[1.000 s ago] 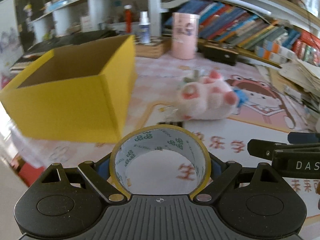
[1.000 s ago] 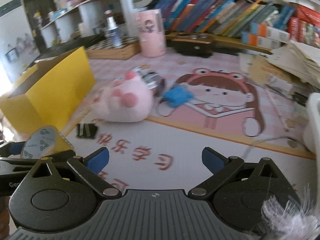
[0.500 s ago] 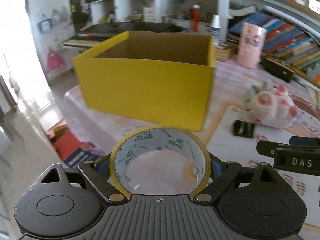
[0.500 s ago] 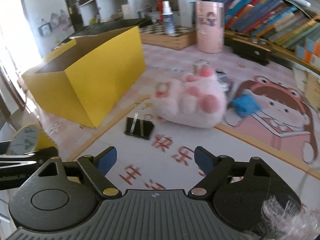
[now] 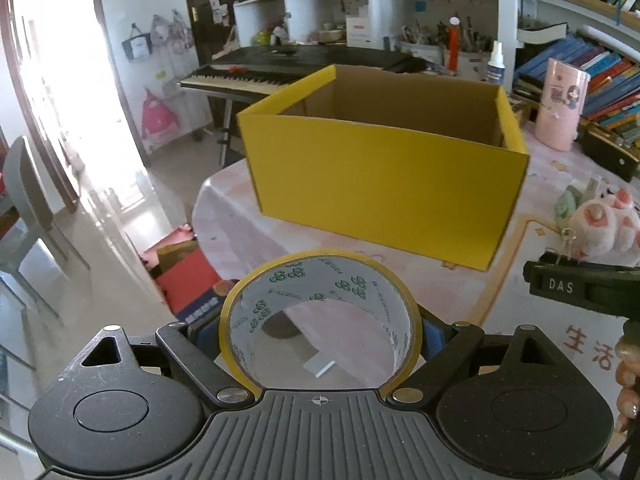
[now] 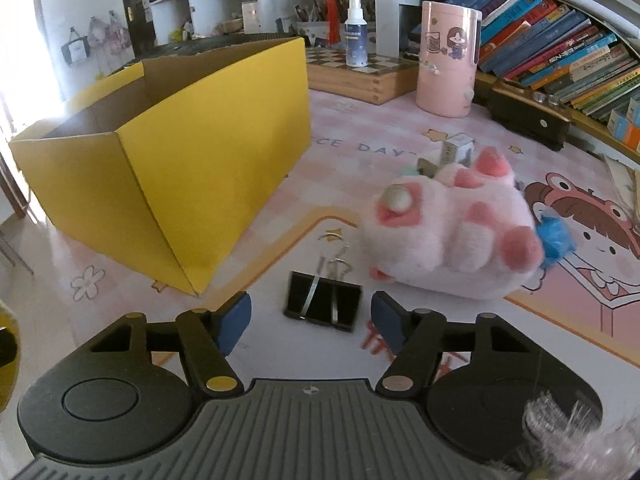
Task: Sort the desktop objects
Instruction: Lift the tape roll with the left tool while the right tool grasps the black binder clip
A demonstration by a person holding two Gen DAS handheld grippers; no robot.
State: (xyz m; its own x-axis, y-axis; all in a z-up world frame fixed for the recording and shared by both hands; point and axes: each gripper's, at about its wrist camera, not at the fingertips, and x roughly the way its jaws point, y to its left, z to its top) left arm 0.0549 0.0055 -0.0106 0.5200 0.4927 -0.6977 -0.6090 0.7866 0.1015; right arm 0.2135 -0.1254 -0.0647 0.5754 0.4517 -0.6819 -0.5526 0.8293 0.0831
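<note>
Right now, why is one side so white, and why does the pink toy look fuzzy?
Left wrist view: daylight through the doorway washes out the left edge. Right wrist view: the pink plush toy shows slight blur, and the fisheye lens bends the bookshelf.

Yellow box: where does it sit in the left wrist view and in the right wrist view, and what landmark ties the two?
Left wrist: the yellow box fills the centre, open top, beyond the tape roll clamped in the left gripper.
Right wrist: the yellow box lies at left, beyond the open right gripper.
Shared landmark: the pink plush toy, right of the box in both.
</note>
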